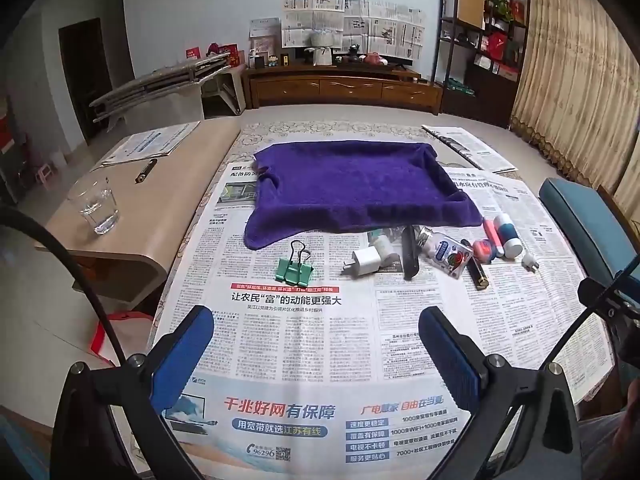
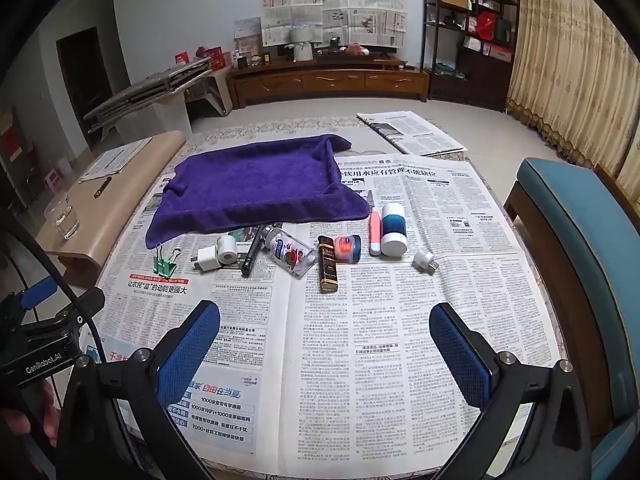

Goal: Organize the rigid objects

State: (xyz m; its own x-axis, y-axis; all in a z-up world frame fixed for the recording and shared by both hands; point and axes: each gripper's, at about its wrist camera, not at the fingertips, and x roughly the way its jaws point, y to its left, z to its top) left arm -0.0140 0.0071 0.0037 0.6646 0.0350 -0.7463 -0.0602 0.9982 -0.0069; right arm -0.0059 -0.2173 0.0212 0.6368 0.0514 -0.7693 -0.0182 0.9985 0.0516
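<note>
Both tongs, left [image 1: 316, 344] and right [image 2: 324, 340], spread, holding nothing, hovering above the newspaper-covered surface [image 2: 400, 320]. Small items lie in a row ahead, just near of the purple towel [image 2: 256, 184]: green clip [image 1: 294, 270] far left, white charger [image 1: 368, 261], black-gold tube [image 2: 328, 264]. Judgement: start with an end item, approach low, close across its narrow sides.

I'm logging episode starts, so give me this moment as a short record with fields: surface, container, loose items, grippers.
surface: newspaper spread over the table
container: purple towel draped over a tray shape, nothing visible in it
loose items: green binder clip, white charger, black pen, clear bottle, dark brown lighter, blue-white bottle, all in a row in front of the towel
left gripper: open, holds nothing
right gripper: open, holds nothing
</note>
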